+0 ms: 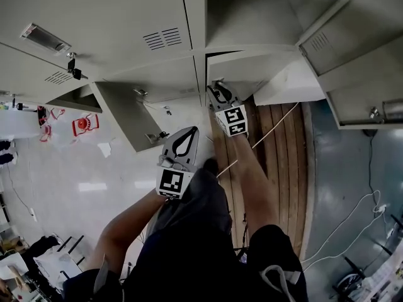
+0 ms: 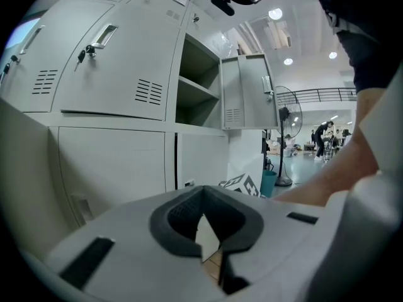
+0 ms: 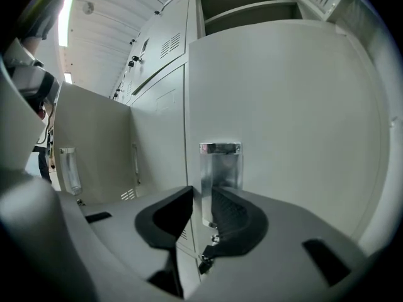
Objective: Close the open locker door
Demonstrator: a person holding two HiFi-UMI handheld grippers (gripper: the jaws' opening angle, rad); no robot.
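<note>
At the centre of the right gripper view, the right gripper (image 3: 203, 195) has its fingers clenched on the narrow chrome handle (image 3: 220, 165) of the locker door (image 3: 296, 124). This door fills the right half of that frame; in the head view it sits just above centre. It looks nearly flush with the row, but I cannot tell if it is latched.

The hold is on a thin, smooth plate. I judge that the fingers may slide off if the push goes sideways and not straight into the locker, and then the door may spring back unlatched. The left gripper (image 1: 187, 136), just left of centre in the head view, is clenched too and holds nothing. It hangs near a second open door (image 1: 119, 115) at centre left, and a careless swing may knock that door. A white cable (image 1: 274, 128) crosses the boards close to the person's legs and may catch a foot.

The floor is in two parts. A strip of wooden boards (image 1: 277, 150) lies at centre right, and a pale, glossy floor (image 1: 75, 175) at left has red items (image 1: 85, 123) on it. At right, the left gripper view shows a large hall with ceiling lights (image 2: 275, 14), a standing fan (image 2: 281, 115) and people (image 2: 322, 137) far away.
</note>
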